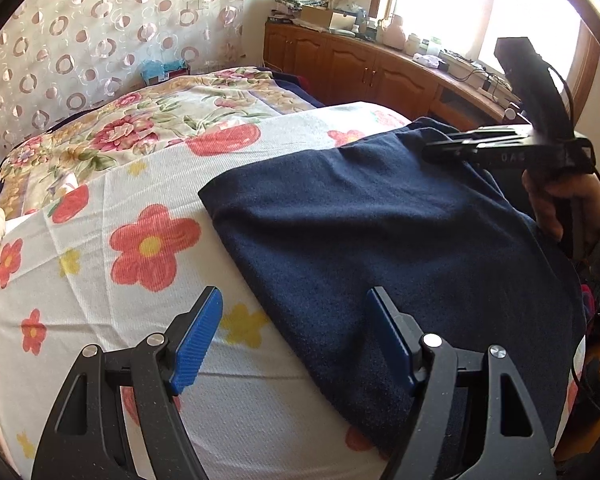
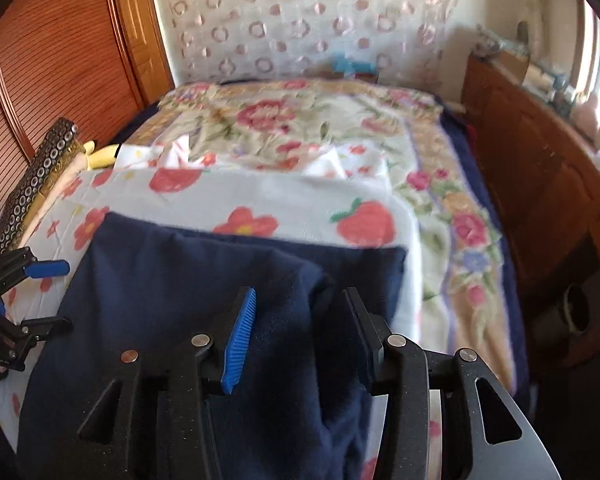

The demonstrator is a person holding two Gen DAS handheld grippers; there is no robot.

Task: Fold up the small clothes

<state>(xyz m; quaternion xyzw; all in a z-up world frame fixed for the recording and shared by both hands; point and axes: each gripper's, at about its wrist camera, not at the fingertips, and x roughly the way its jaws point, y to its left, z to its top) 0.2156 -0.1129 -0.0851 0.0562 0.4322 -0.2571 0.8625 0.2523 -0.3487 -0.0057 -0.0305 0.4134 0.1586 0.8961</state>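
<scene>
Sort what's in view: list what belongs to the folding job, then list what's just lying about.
Part of the job:
navy garment, spread on the bed
left gripper, open above the garment's edge
right gripper, open over a raised fold
white flowered sheet, the folding surface

Just lying about:
floral blanket
wooden cabinet with its clutter
blue packet by the curtain
studded bag

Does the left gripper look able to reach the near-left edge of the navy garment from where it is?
Probably yes: the left gripper is open, straddling that edge of the navy garment, with nothing between them.
</scene>
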